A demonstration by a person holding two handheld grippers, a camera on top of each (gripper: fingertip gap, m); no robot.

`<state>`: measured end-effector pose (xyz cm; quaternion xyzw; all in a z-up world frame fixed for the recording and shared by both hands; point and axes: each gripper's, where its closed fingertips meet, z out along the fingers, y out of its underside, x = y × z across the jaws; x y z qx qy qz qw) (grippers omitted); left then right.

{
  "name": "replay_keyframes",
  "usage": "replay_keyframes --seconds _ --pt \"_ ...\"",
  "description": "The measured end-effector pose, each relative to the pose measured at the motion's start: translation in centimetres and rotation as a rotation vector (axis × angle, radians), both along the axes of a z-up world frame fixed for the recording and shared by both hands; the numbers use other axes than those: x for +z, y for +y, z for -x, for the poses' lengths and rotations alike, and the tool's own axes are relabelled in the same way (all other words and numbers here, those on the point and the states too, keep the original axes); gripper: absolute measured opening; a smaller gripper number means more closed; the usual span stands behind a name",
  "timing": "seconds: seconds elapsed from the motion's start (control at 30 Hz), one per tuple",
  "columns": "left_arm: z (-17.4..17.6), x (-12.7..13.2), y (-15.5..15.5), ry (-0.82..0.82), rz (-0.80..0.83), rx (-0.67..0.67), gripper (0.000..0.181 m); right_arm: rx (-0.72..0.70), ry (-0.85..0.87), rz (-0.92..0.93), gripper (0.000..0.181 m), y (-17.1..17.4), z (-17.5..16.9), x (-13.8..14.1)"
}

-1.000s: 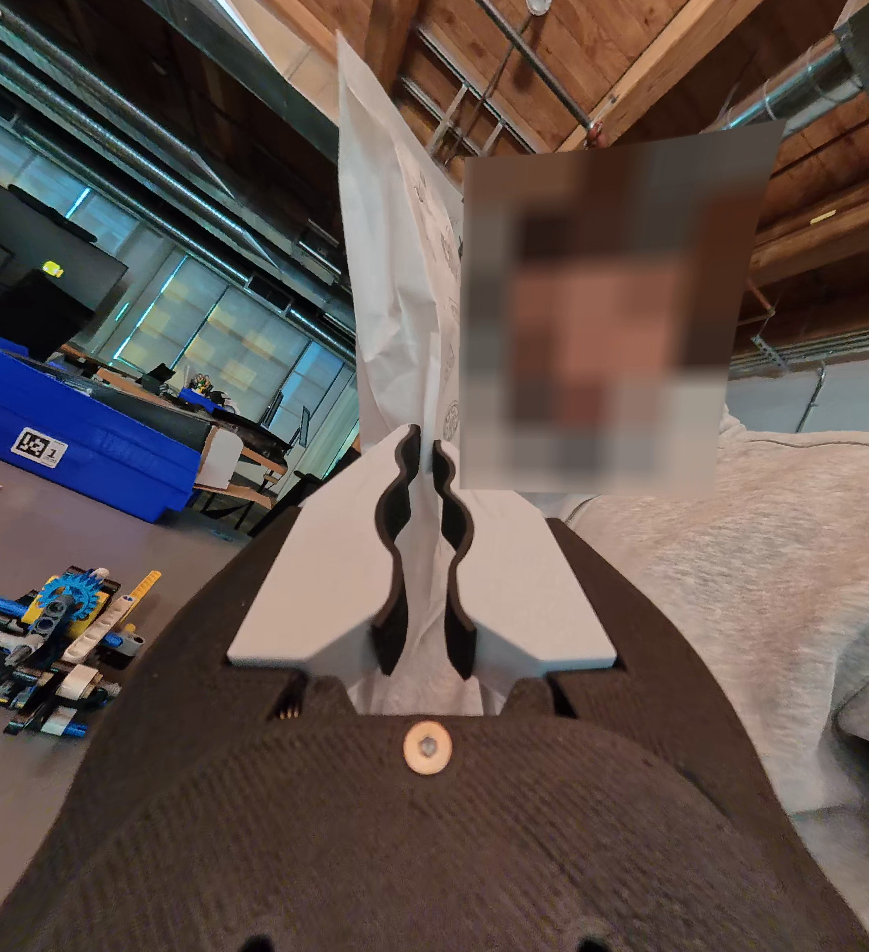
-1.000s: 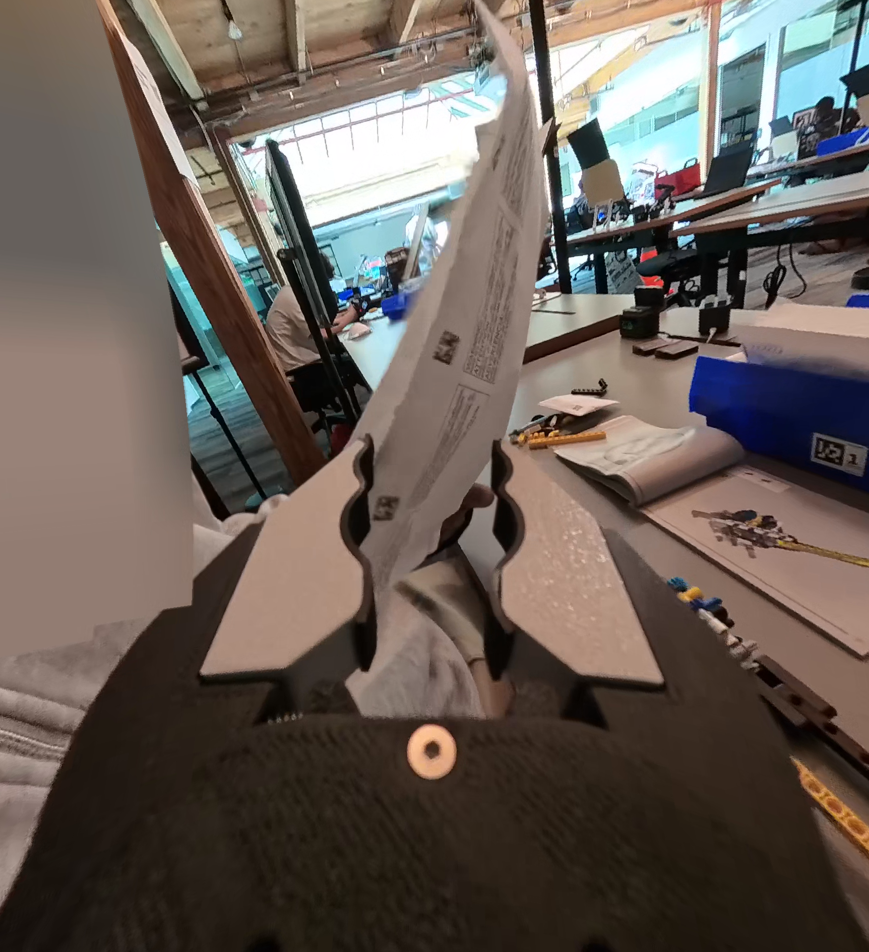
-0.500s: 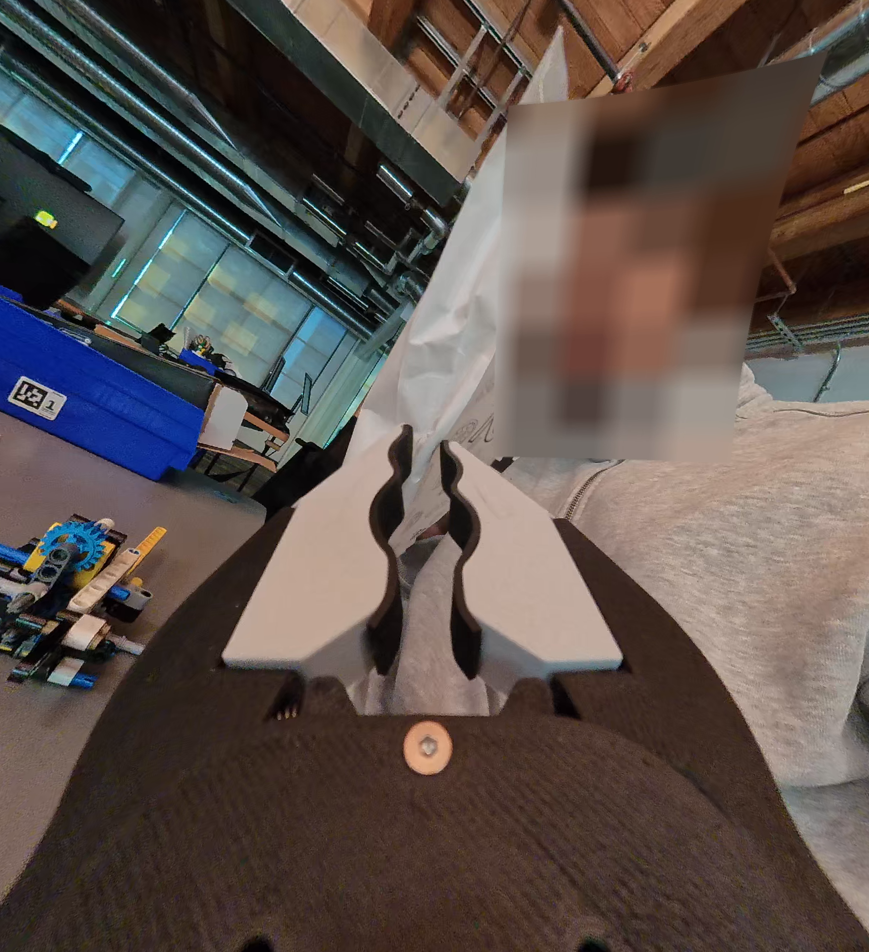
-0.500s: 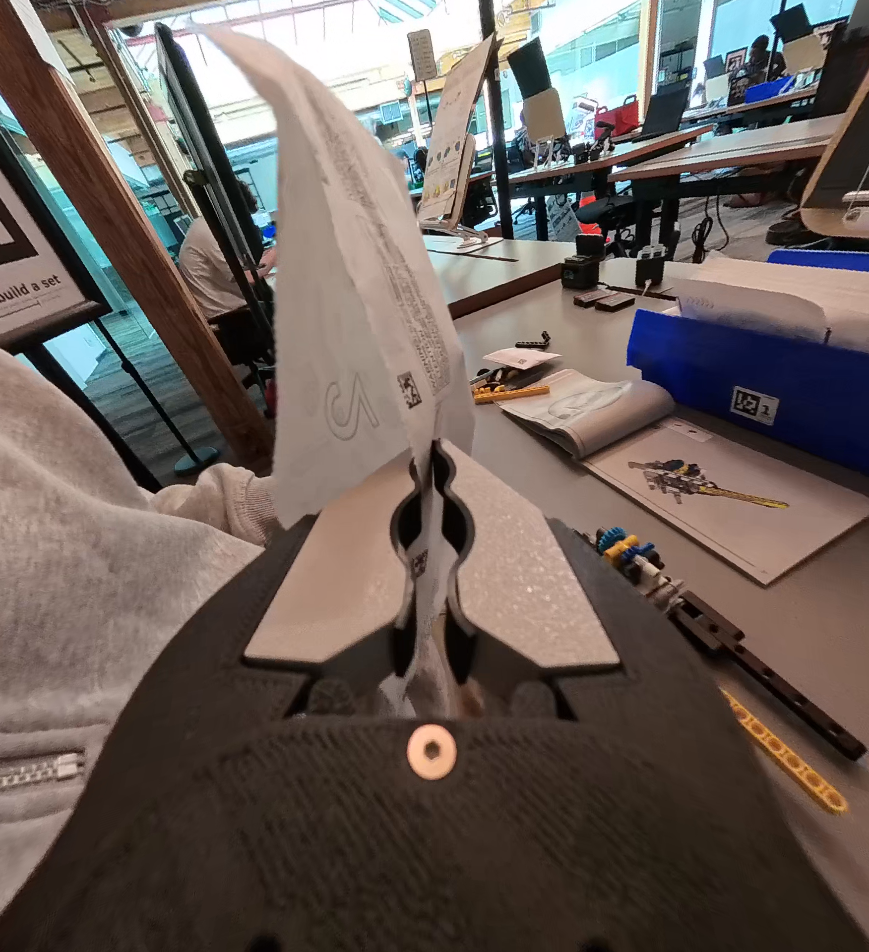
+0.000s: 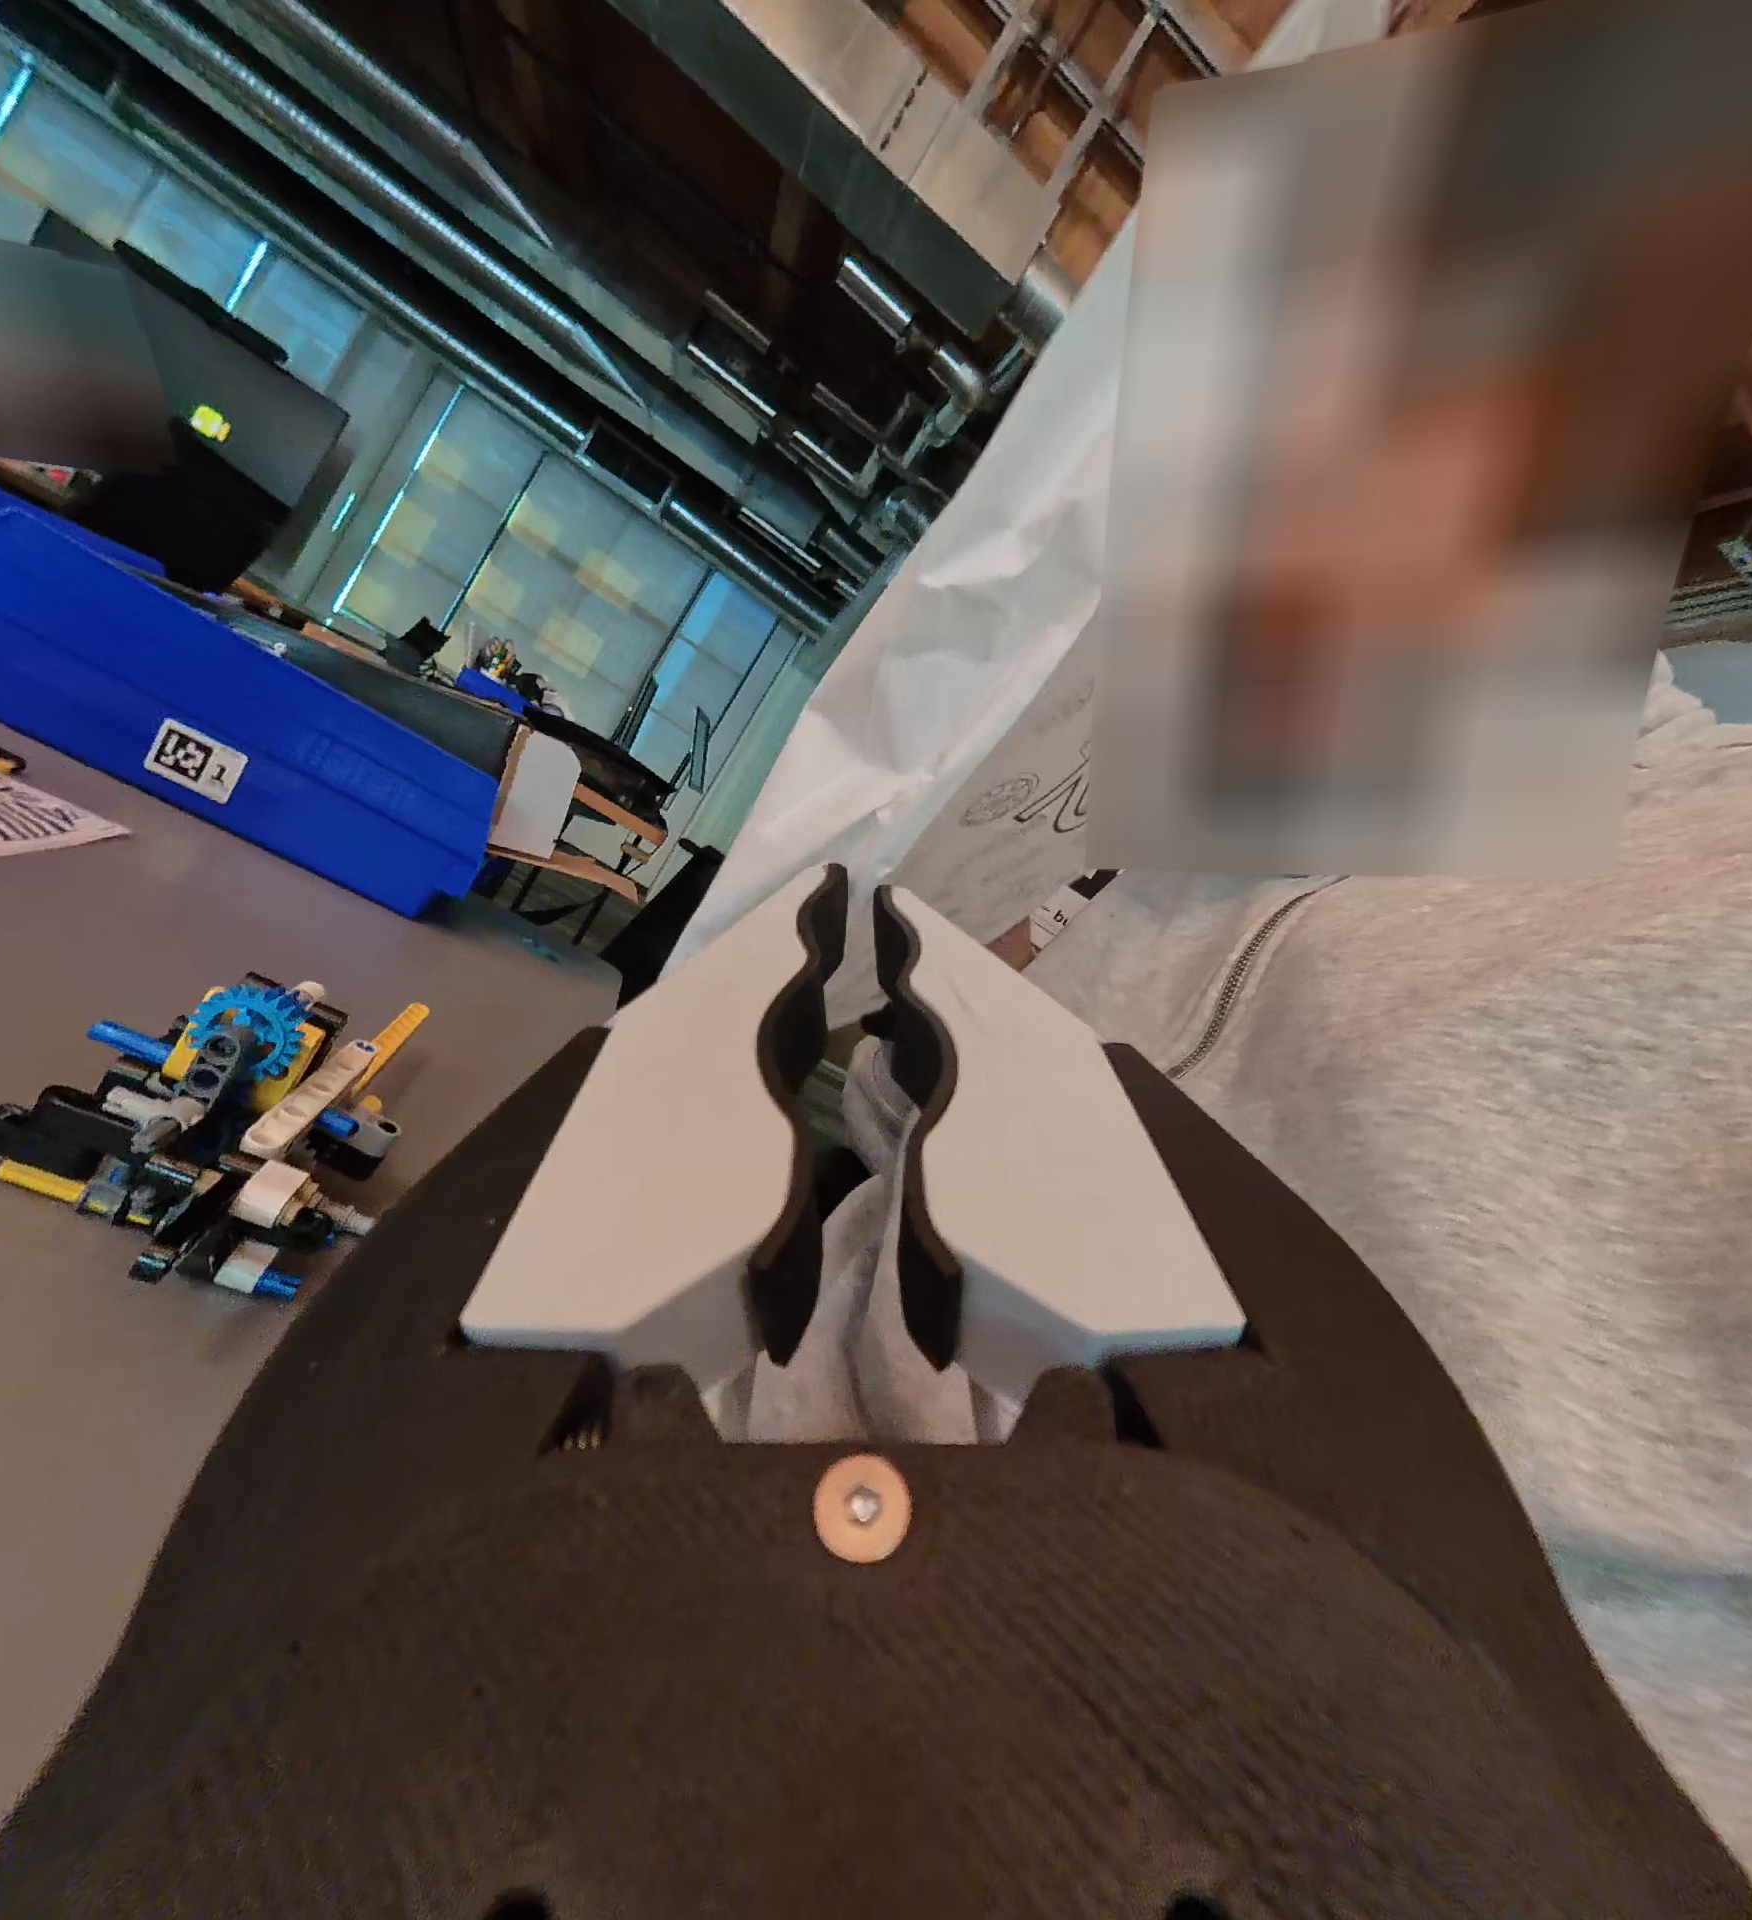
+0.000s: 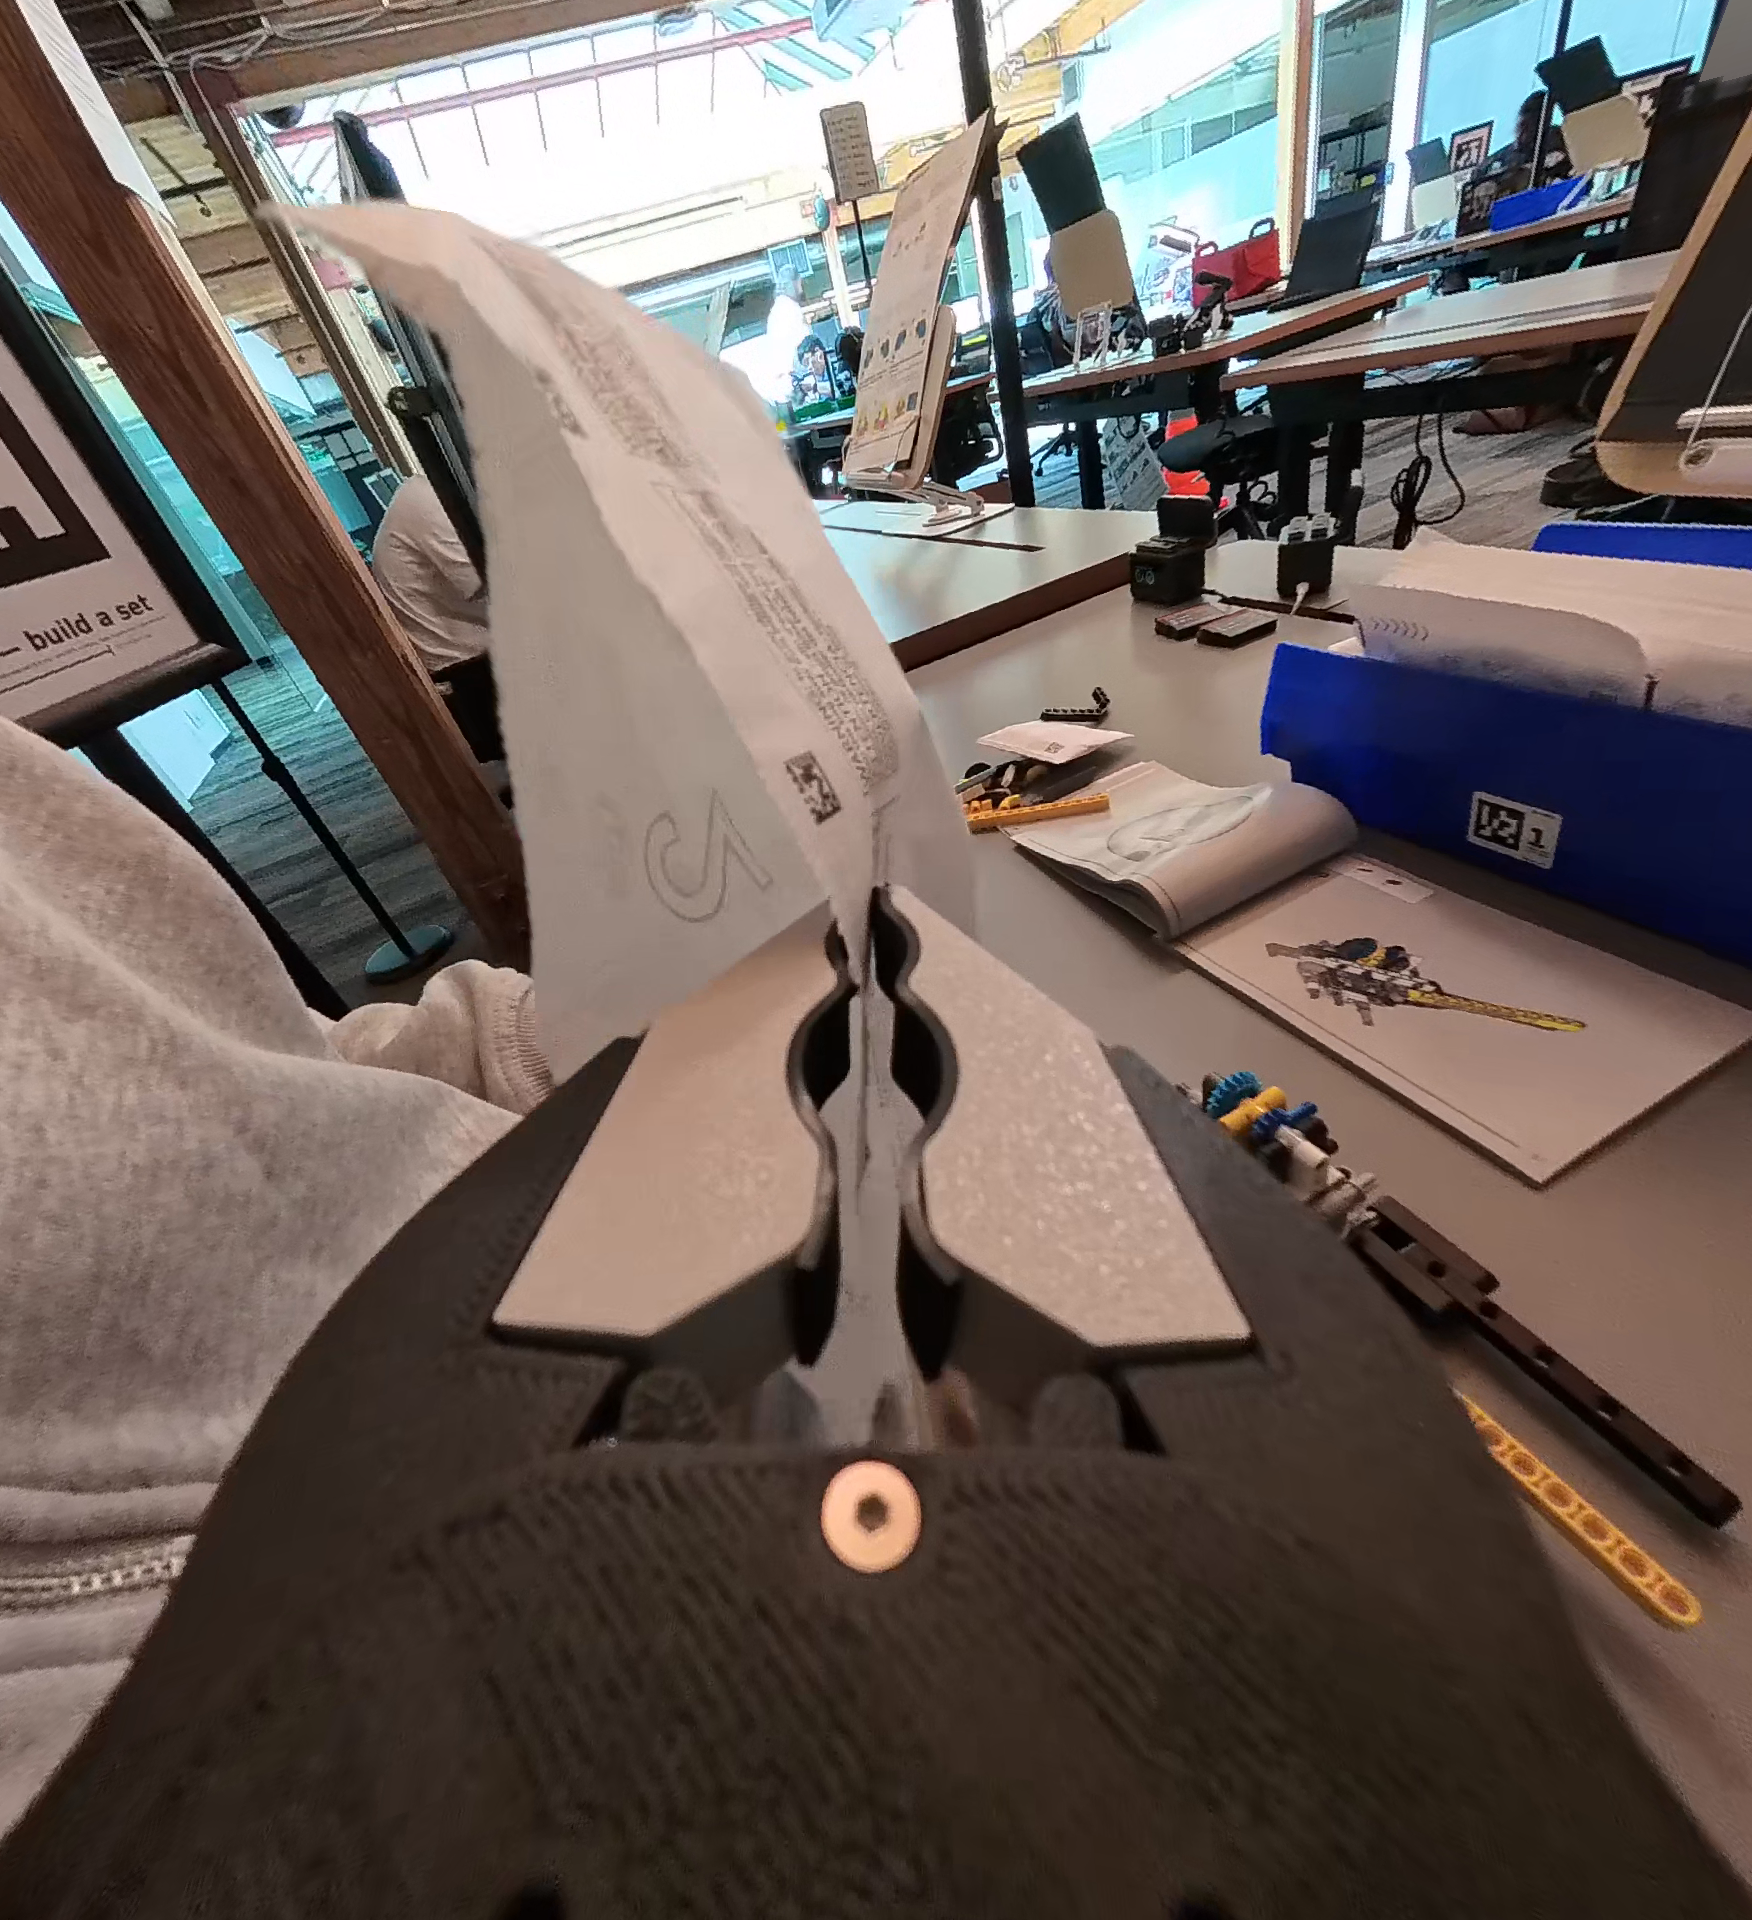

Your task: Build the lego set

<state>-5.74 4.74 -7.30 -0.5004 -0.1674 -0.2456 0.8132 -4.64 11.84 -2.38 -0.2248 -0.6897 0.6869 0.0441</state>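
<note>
A white paper parts bag (image 6: pixel 664 665) stands up between my two grippers, in front of a person in a grey sweater. My right gripper (image 6: pixel 867 914) is shut on one edge of the bag, and the paper runs down between its pads. My left gripper (image 5: pixel 853 904) is shut on the bag's (image 5: pixel 955 665) lower corner at its fingertips, and the bag leans away to the upper right. A partly built lego model (image 5: pixel 207 1122) with a blue gear lies on the grey table (image 5: pixel 124 1455) to the left. The model also shows in the right wrist view (image 6: pixel 1277 1132).
A black beam (image 6: pixel 1537 1361) and a yellow beam (image 6: pixel 1589 1558) lie by the right gripper. An open instruction booklet (image 6: pixel 1454 1029) and a blue bin (image 6: pixel 1578 790) sit farther right. The bin (image 5: pixel 176 665) also shows far left in the left wrist view. Loose parts (image 6: pixel 1038 800) lie beyond the booklet. The left gripper's tips are roughly 10 cm from the right gripper's.
My right gripper was open around the bag's edge and has closed on it. My left gripper eased open, then closed again on the bag's corner. The bag has tilted to the right in the left view.
</note>
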Motion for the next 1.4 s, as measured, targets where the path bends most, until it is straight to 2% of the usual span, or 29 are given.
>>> replay_keyframes --seconds 0.3,0.43,0.53,0.63,0.77,0.87,0.93,1.03,1.13,1.23,1.4 --pt "-0.3 0.6 -0.2 0.039 -0.023 0.000 0.000 0.006 -0.026 0.020 0.000 0.1 0.2 -0.2" --pt "0.2 1.2 -1.0 0.045 -0.031 0.036 0.000 0.007 -0.051 0.058 0.021 0.2 0.6 -0.1" --pt "1.4 1.7 -2.6 0.052 0.032 0.128 0.000 -0.009 -0.070 0.067 0.033 0.4 1.2 -0.4" --pt "4.0 2.5 -6.4 0.072 0.213 0.327 0.000 -0.018 -0.081 0.072 0.035 0.7 1.6 -0.6" --pt "8.9 4.2 -15.5 0.052 0.590 0.687 0.000 -0.018 -0.086 0.076 0.036 0.8 1.8 -0.6" --pt "11.1 4.1 -22.5 -0.005 0.955 0.877 0.000 -0.013 -0.086 0.070 0.037 0.5 1.8 -0.8" --pt "12.0 3.1 -26.7 -0.031 1.248 0.971 0.000 -0.009 -0.087 0.062 0.037 0.3 1.7 -1.0" --pt "12.5 1.1 -31.8 -0.030 1.668 1.038 0.000 0.001 -0.095 0.058 0.037 0.0 1.6 -1.2" --pt "12.9 -1.1 -33.7 -0.011 1.923 1.020 0.000 0.003 -0.098 0.058 0.037 0.0 1.7 -1.4" --pt "13.6 -2.1 -34.2 0.036 2.057 1.023 0.000 -0.004 -0.097 0.056 0.037 0.1 1.8 -1.4" --pt "14.7 -1.4 -33.3 0.008 1.966 1.083 0.000 -0.008 -0.104 0.059 0.037 0.3 2.1 -1.6"
